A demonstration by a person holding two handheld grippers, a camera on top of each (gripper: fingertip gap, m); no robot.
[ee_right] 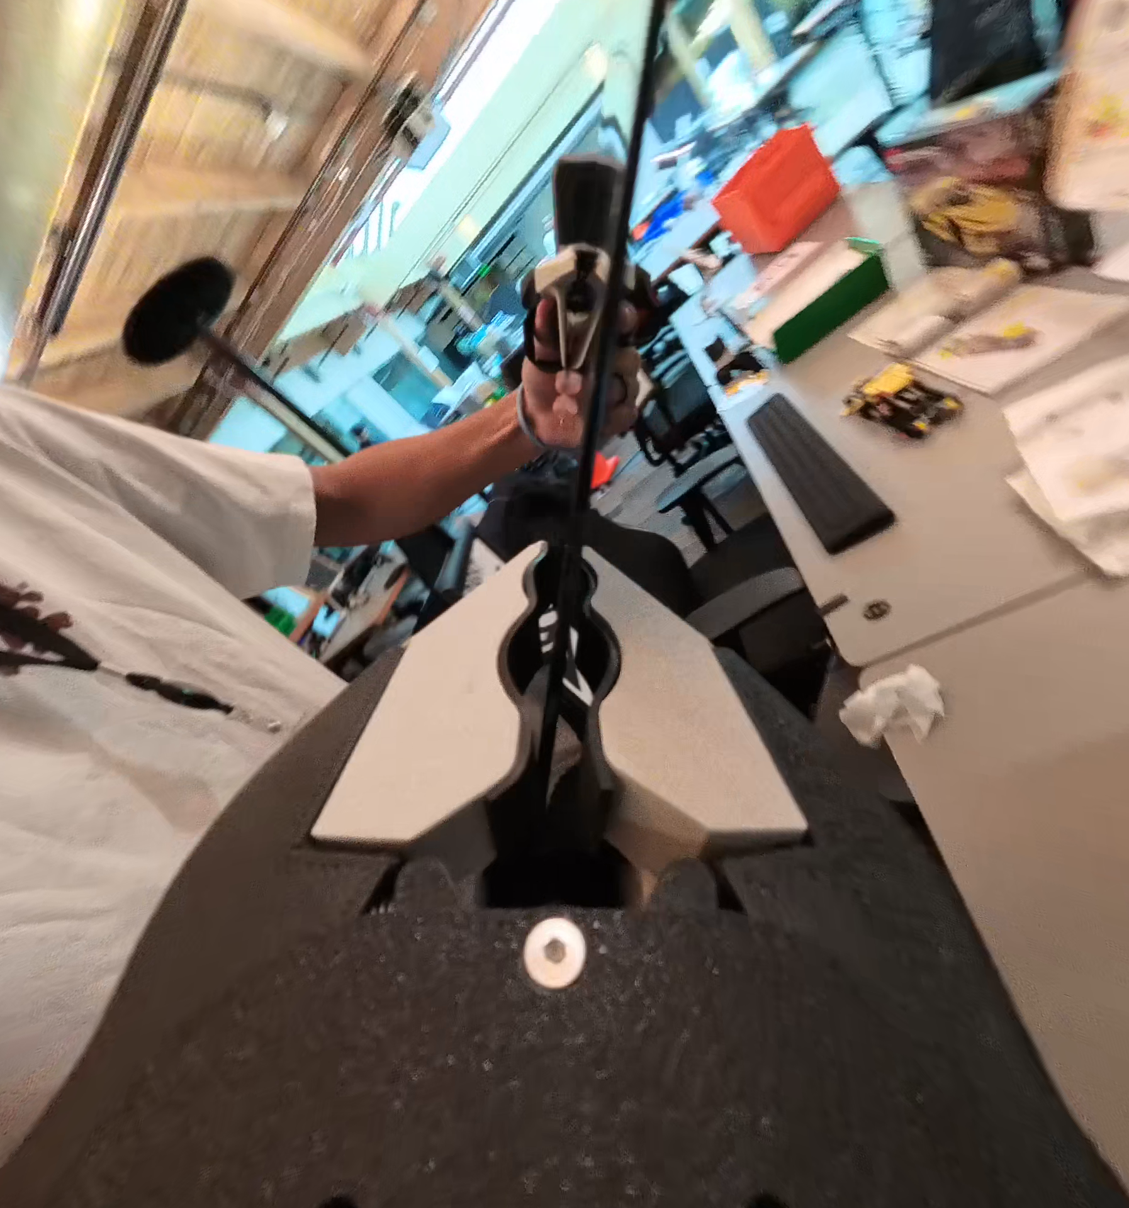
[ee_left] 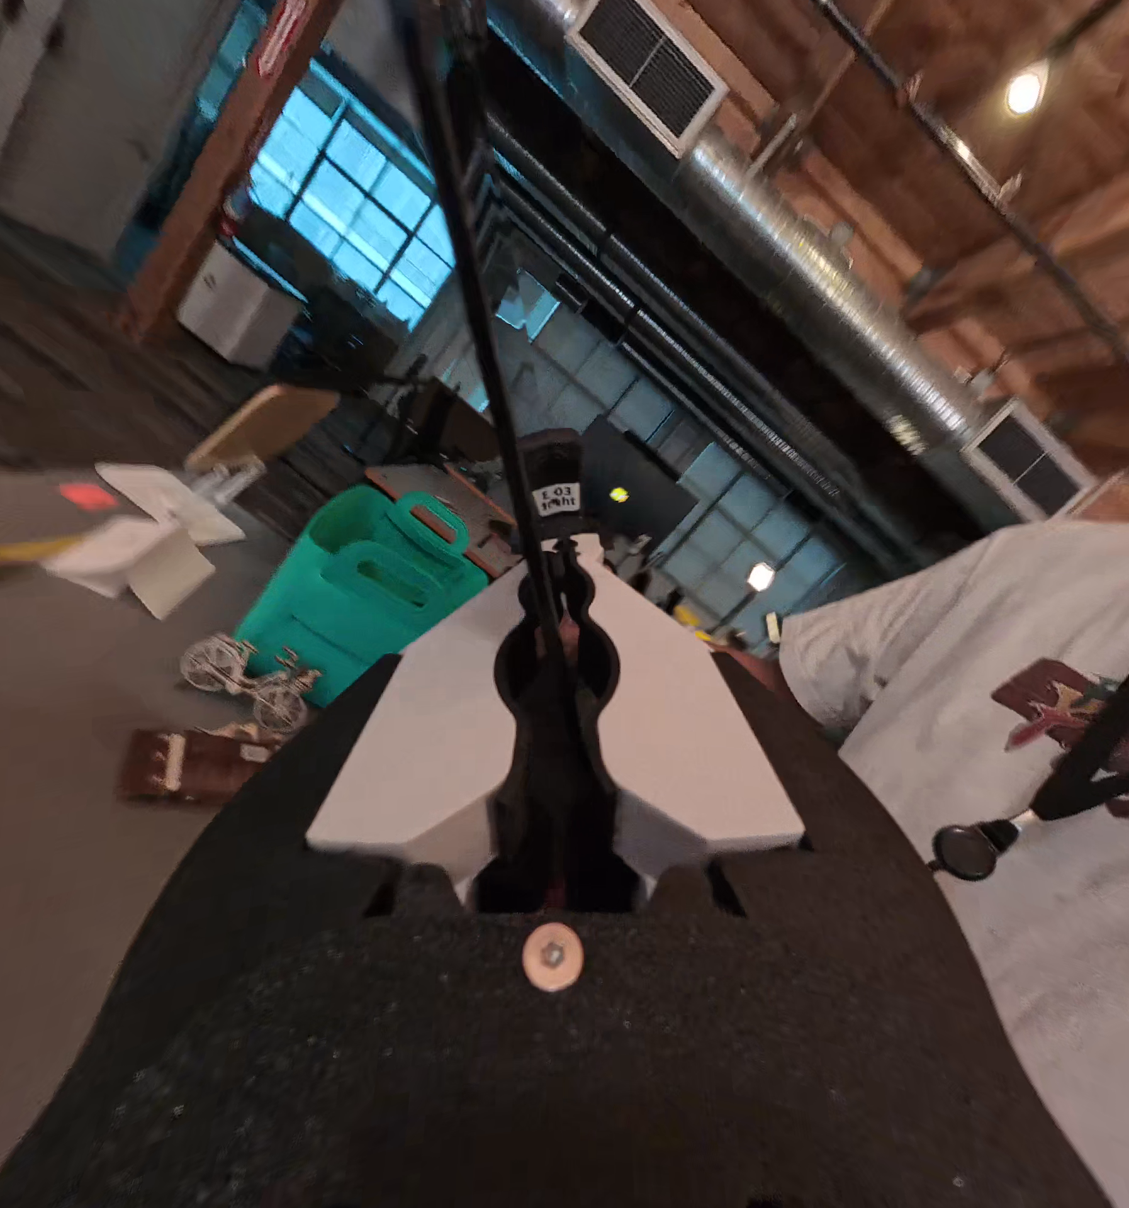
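Observation:
In the left wrist view my left gripper point(ee_left: 565, 550) is raised off the table, with its jaws closed on a thin black strap point(ee_left: 477, 281). The strap runs up and left out of the top of the frame. My right gripper point(ee_left: 552, 484) shows just beyond the fingertips, on the same strap. In the right wrist view my right gripper point(ee_right: 565, 559) is shut on the black strap point(ee_right: 621, 196), which bears white markings inside the jaws. Farther along it a hand holds the left gripper point(ee_right: 575, 294). The strap is pulled taut between the two grippers.
A green plastic caddy point(ee_left: 366, 588), a small metal bicycle model point(ee_left: 248, 673), a brown block point(ee_left: 182, 765) and white stands point(ee_left: 150, 562) sit on the grey table. A person's white shirt point(ee_left: 1006, 654) is close on the right. The desk holds a black wrist rest point(ee_right: 817, 470), an orange box point(ee_right: 777, 189) and a crumpled tissue point(ee_right: 892, 703).

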